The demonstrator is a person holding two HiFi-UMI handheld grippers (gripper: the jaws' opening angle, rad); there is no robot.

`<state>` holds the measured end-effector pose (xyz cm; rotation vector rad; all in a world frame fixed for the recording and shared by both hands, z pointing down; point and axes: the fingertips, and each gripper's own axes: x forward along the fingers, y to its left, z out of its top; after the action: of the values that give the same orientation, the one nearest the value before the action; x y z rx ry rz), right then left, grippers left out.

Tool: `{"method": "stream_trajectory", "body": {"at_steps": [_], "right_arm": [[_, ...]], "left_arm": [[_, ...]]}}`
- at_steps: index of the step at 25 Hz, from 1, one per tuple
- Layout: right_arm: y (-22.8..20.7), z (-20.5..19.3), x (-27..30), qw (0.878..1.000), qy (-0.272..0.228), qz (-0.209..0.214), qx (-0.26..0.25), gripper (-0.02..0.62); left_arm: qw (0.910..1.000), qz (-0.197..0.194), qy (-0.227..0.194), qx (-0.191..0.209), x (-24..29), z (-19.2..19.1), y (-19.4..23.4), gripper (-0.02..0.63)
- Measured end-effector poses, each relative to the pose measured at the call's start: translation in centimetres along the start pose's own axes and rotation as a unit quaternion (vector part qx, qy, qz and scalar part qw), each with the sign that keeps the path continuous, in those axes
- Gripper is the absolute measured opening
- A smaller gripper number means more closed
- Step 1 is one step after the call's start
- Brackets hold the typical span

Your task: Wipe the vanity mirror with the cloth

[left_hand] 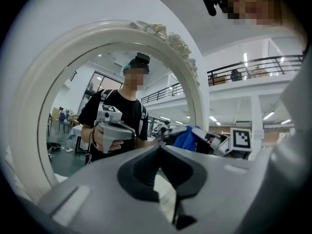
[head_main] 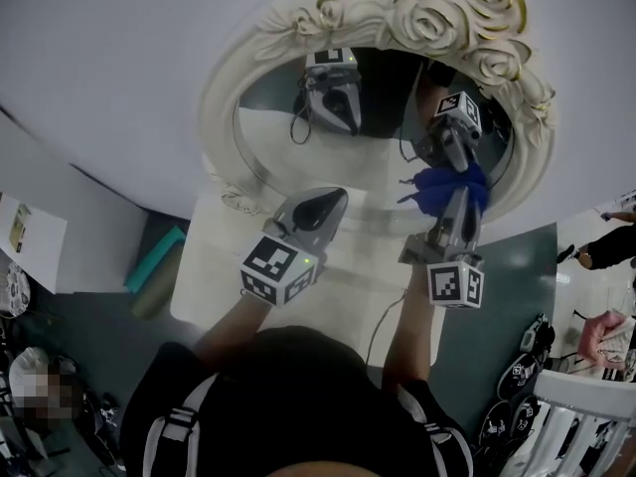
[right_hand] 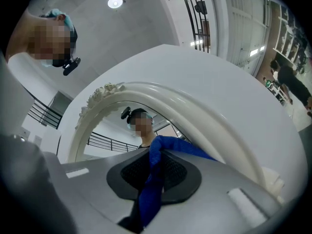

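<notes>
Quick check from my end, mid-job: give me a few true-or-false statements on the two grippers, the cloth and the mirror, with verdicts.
1. The right gripper is clamped on a blue cloth. True.
2. The left gripper holds a second cloth. False: its jaws are together with nothing between them.
3. The mirror's frame is plain and square. False: it is oval and cream, with moulded roses along one side.
4. The glass reflects both grippers. True.
5. In the head view, the cloth is over the left part of the glass. False: it is at the right part.
</notes>
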<state>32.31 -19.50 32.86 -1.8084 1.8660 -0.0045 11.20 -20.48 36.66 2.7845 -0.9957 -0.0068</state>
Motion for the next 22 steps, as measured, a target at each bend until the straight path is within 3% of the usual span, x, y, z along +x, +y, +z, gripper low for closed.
{"method": "stream_trajectory", "body": {"at_steps": [22], "right_arm": [[7.8, 7.1, 4.6, 0.994, -0.009, 0.086, -0.068, 0.038]], "left_arm": [[0.9997, 0.013, -0.019, -0.002, -4.0, 1.5, 1.3, 0.006]]}}
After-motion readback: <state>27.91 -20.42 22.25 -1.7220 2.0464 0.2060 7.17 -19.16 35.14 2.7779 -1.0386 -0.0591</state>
